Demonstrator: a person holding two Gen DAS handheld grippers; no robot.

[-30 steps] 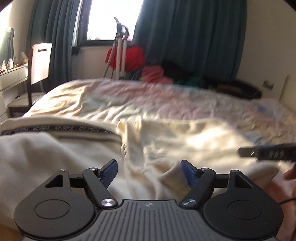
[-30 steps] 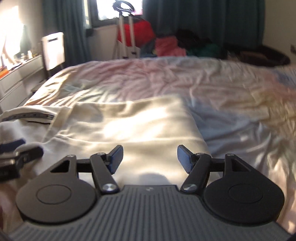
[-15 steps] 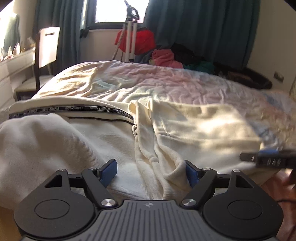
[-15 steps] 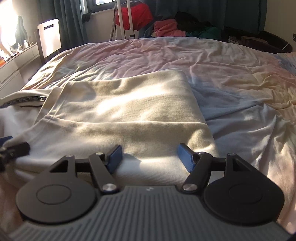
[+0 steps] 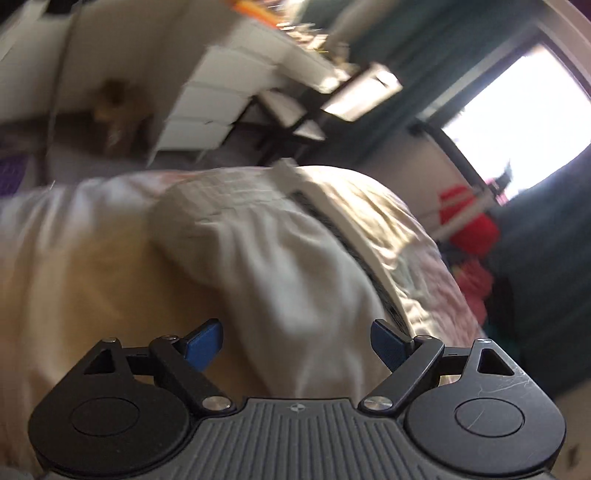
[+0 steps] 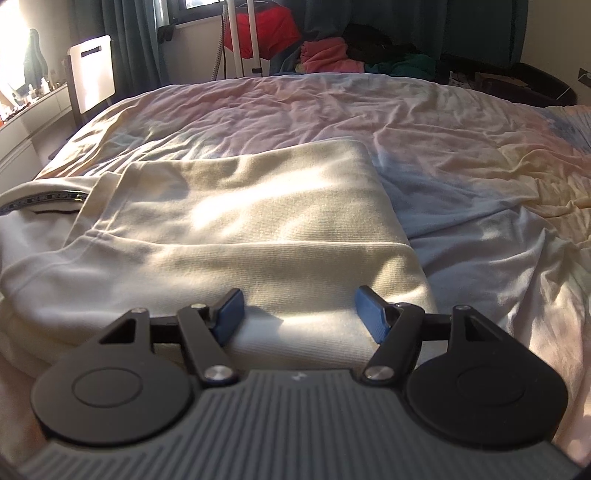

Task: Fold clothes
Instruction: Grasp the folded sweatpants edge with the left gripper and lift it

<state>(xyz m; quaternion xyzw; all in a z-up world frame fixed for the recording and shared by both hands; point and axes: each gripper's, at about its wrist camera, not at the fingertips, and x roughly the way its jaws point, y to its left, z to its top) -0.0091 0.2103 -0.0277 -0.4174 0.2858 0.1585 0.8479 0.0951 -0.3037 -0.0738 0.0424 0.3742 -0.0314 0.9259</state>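
Your left tongs [image 5: 295,341] are opening, nothing pinched, over the bunched cream knit garment [image 5: 280,273]. Right tongs [image 6: 298,314] spread, empty, over its folded half on the bed [image 6: 461,155], likely to steady it.

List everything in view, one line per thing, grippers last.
garment: 1, cream with a dark-lettered band, partly folded on the bed's near side
bed: 1, pastel crinkled sheet, fills the middle
chair: 1, white back on a dark frame, left of the bed
dresser: 1, white, far left, small items on top
curtains: dark teal, by the window at the back
clothes pile: 1, red, pink, black and green, beyond the bed
stand: 1, white, in front of the pile
left gripper: 1, black with blue pads, jaws opening, nothing pinched
right gripper: 1, black with blue pads, open over the garment's near edge
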